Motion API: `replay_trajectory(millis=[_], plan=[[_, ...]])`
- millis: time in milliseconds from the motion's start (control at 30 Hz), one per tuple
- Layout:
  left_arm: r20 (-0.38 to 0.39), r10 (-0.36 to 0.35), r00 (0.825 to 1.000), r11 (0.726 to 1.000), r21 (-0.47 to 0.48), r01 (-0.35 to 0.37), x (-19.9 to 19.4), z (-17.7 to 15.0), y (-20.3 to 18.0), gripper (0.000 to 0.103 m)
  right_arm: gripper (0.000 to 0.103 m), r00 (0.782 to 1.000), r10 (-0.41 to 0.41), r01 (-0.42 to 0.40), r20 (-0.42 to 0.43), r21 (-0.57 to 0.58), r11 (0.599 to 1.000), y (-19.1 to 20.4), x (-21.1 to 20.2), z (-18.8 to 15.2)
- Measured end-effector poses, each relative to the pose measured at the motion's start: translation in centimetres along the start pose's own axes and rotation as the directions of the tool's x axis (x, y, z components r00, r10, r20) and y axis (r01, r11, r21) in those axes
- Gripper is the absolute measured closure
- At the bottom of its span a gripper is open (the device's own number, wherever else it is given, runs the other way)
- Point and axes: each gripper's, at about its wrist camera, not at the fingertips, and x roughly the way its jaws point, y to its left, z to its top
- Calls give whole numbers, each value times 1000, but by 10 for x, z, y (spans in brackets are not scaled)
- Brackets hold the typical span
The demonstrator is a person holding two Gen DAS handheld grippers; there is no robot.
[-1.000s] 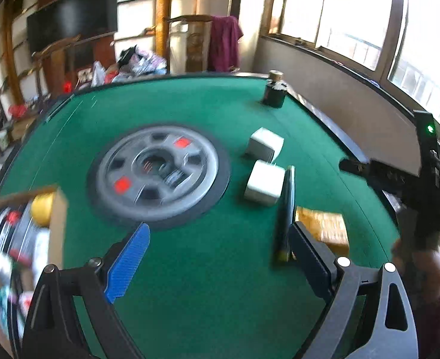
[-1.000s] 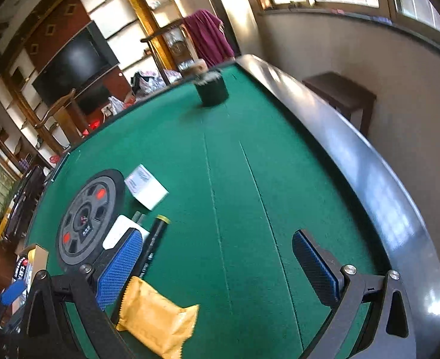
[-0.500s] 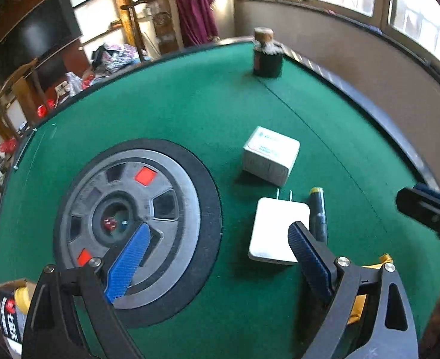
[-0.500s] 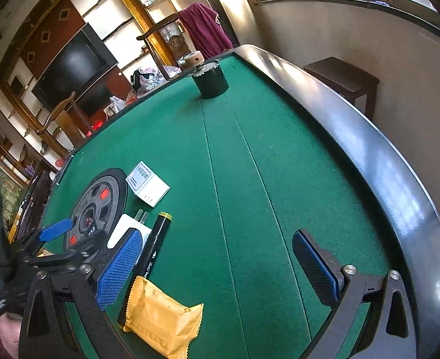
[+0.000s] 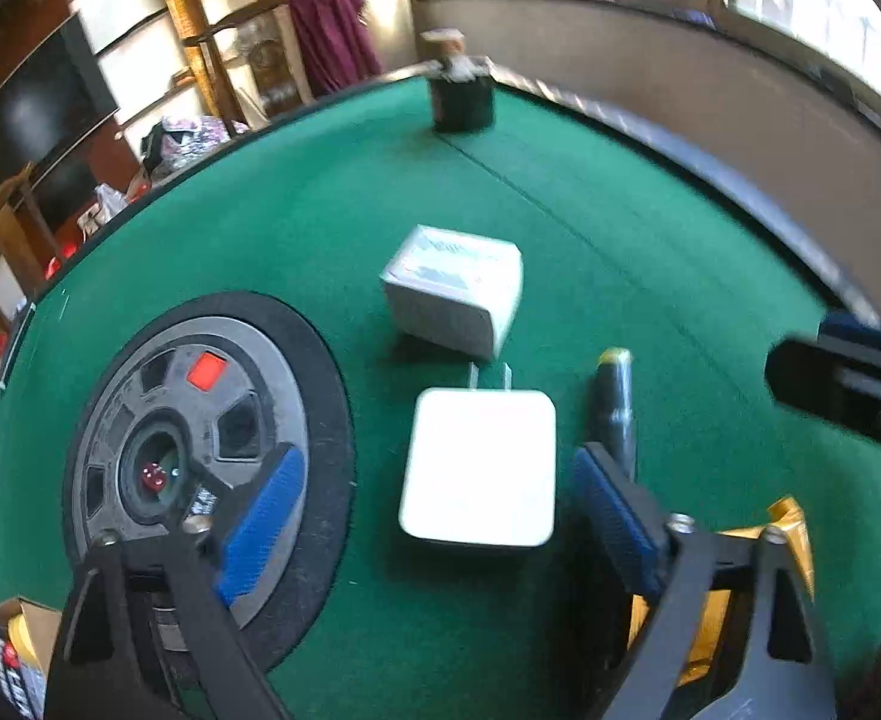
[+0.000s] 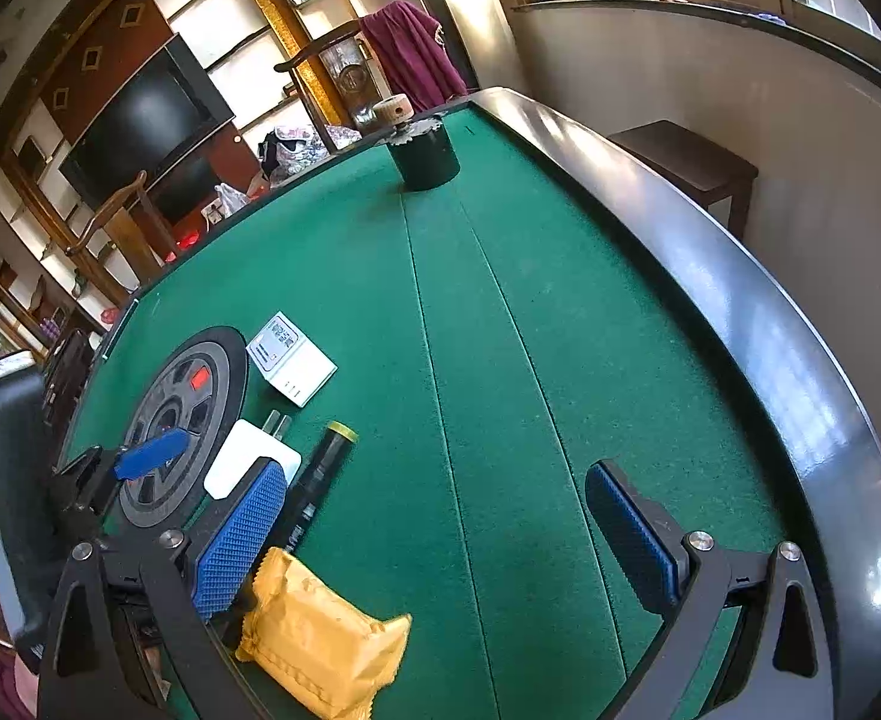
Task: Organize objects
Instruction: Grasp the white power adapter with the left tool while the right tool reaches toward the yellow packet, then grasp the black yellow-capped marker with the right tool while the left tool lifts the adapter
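Note:
A flat white charger plug (image 5: 479, 468) lies on the green felt, prongs pointing away. My left gripper (image 5: 437, 522) hangs over it with a finger on each side. Its jaws are closing, and a gap still shows between each pad and the plug. Just right of the plug lies a black marker (image 5: 614, 402) with a yellow cap. Beyond the plug sits a white box (image 5: 452, 288). My right gripper (image 6: 434, 534) stands open over bare felt, with nothing between its fingers. A yellow packet (image 6: 320, 636) lies by its left finger. One blue pad (image 6: 149, 461) of the left gripper shows in the right wrist view.
A grey weight plate (image 5: 188, 468) with red marks lies left of the plug. A black cup (image 6: 425, 156) stands at the far table edge. The dark wooden rim (image 6: 740, 312) runs along the right. A cardboard box (image 5: 14, 648) with items sits at the lower left.
My left gripper has moved down and in over the white plug, rolling a little, and its jaws have narrowed. The right gripper has stayed put.

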Motion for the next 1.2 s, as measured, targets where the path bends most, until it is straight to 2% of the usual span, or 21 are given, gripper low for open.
replay_trajectory(millis=[67, 267, 400, 533, 567, 667, 767, 833, 900, 1067, 1200], plan=[[4, -46, 999, 999, -13, 46, 0, 0, 0, 58, 1, 1000, 0, 0, -3, 1, 1000, -1, 1, 0], [34, -56, 998, 995, -79, 59, -15, -12, 9, 60, 1, 1000, 12, -13, -17, -18, 1000, 3, 7, -2], [82, -48, 995, 990, -131, 59, -48, -29, 24, 60, 1, 997, 56, -59, -56, -62, 996, 15, 15, -8], [119, -86, 989, 970, -216, 110, -87, -61, 44, 59, 1, 988, 101, -112, -113, -97, 989, 29, 24, -13], [129, -93, 987, 961, -247, 123, -98, -72, 51, 59, 0, 985, 95, -110, -144, -99, 989, 33, 30, -13], [164, -110, 980, 942, -298, 156, -126, -100, 65, 59, 0, 982, -7, -29, -190, -184, 982, 57, 42, -12], [203, -79, 976, 938, -318, 142, -152, -124, 74, 59, 1, 962, -119, 40, -246, -306, 951, 90, 63, -13], [219, -59, 974, 934, -333, 131, -163, -133, 81, 59, 4, 955, -162, 61, -247, -372, 926, 111, 73, -16], [230, -48, 972, 927, -352, 129, -172, -146, 90, 59, 14, 952, -197, 77, -235, -439, 895, 136, 80, -24], [241, -37, 970, 906, -400, 134, -181, -174, 113, 59, 27, 954, -173, 27, -247, -501, 865, 172, 78, -44], [254, -54, 966, 886, -434, 164, -186, -198, 128, 59, 35, 953, -162, 12, -255, -504, 864, 167, 71, -46]])
